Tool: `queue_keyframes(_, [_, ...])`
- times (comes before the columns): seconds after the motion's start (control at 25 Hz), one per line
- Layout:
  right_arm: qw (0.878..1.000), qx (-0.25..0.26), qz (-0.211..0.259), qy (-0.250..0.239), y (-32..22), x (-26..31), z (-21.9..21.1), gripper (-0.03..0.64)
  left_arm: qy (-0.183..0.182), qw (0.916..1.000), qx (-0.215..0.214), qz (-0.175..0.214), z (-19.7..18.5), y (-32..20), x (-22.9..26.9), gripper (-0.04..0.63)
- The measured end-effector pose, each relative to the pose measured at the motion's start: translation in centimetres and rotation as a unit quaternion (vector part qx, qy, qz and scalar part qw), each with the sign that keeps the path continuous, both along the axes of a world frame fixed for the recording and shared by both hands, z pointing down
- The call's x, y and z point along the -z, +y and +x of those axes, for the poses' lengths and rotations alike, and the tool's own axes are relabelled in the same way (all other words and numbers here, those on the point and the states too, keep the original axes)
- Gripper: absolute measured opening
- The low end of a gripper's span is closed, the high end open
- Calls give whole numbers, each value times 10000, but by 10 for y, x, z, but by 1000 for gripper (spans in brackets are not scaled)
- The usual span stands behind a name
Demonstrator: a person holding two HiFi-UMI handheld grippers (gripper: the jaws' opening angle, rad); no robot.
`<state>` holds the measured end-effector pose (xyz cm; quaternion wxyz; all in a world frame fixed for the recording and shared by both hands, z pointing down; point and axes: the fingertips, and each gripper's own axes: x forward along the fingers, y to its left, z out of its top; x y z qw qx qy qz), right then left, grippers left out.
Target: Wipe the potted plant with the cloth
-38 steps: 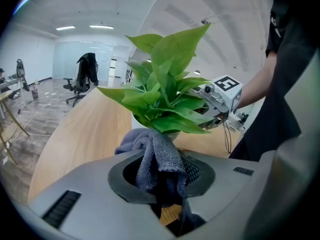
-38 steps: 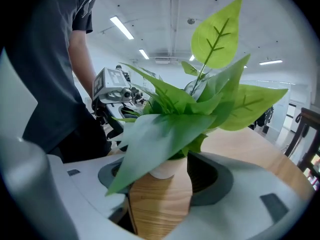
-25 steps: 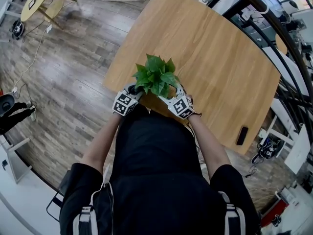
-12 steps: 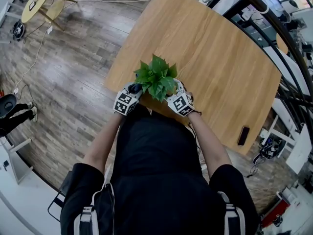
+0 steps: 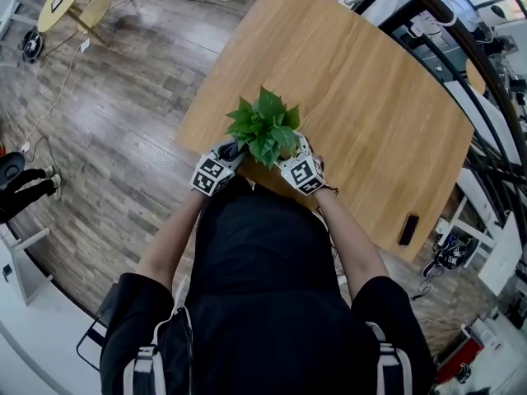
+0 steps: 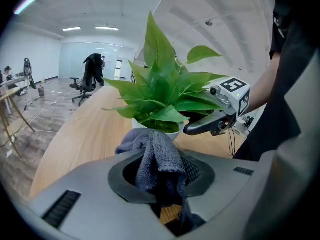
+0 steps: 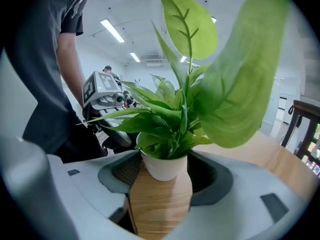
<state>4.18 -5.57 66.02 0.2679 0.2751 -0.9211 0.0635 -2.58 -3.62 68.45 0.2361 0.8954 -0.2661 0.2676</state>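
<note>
The left claw [image 6: 162,176] pinches a bunched grey cloth [image 6: 154,151], held up just beside the white pot [image 7: 164,168] and under the lowest leaves [image 6: 165,96]. The right claw [image 7: 162,184] is spread, the pot standing between its tips at the near edge of the wooden worktop [image 5: 370,97]; no firm contact shows. The wiping looks about to start. The next move calls for steadying the pot and drawing the cloth gently along a leaf. Overlapping leaves crowd the approach. A small dark object [image 5: 407,229] lies well apart.
</note>
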Motion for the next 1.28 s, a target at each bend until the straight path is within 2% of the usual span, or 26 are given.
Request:
queue_keyframes(0.08, [10000, -16, 9, -18, 1, 0, 0, 273, 26, 10000, 40, -66, 0, 2, 0, 115])
queue_keyframes(0.32, [9998, -140, -26, -114, 6, 2, 1, 273, 14, 9999, 151, 66, 0, -5, 1, 115])
queue_keyframes(0.68, [9996, -116, -85, -248, 36, 4, -1, 273, 29, 9997, 243, 23, 2, -7, 0, 115])
queue_keyframes(0.96, [9985, -247, -195, -444, 48, -1, -4, 273, -31, 10000, 13, -53, 7, 3, -6, 115])
queue_keyframes(1.28, [9990, 68, -331, -299, 67, 0, -29, 273, 94, 9994, -339, -25, 34, 11, 0, 115])
